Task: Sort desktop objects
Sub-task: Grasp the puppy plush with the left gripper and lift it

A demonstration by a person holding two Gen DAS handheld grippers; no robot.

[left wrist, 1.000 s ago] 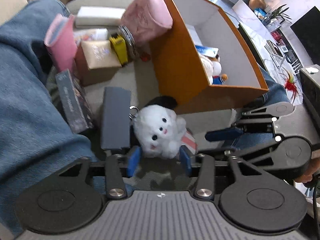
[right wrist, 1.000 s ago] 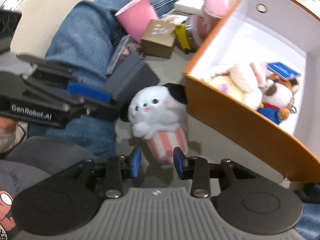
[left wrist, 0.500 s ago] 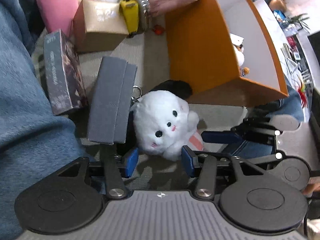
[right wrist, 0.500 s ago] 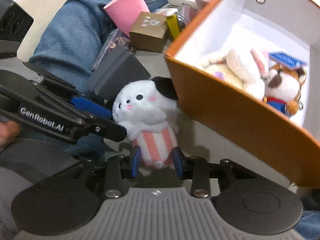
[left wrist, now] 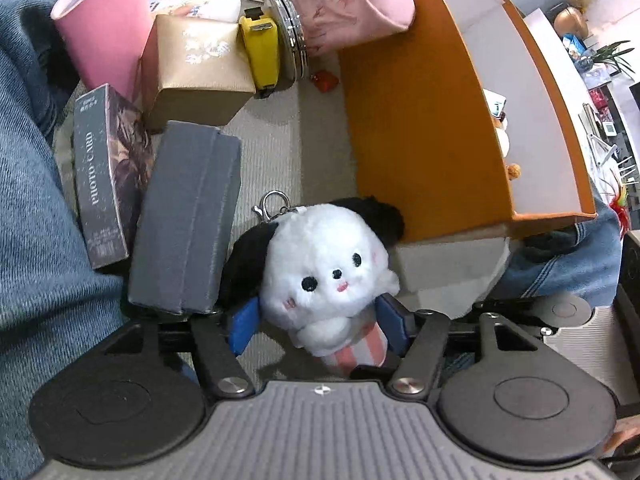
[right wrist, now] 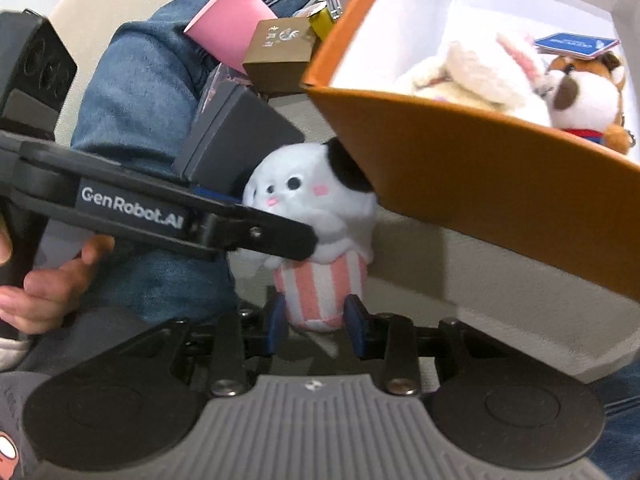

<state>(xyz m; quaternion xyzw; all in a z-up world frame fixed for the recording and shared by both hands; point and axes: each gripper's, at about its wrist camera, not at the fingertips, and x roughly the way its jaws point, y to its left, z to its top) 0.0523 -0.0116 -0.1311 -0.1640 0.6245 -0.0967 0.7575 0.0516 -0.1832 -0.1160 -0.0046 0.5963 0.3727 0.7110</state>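
**White plush toy between both claws, beside the orange box**

The white plush toy [left wrist: 326, 276] lies on the beige surface against the orange box [left wrist: 416, 128]. The left gripper [left wrist: 318, 326] straddles its head, jaws just opened wide, pads clear of it. The right gripper [right wrist: 316, 326] is narrow around its striped base, pads at the fabric. A grey case [left wrist: 186, 216] lies beside the toy, opposite the box.

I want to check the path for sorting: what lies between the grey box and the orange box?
The white plush toy lies between the grey box and the orange box, on bare surface, in the left wrist view.
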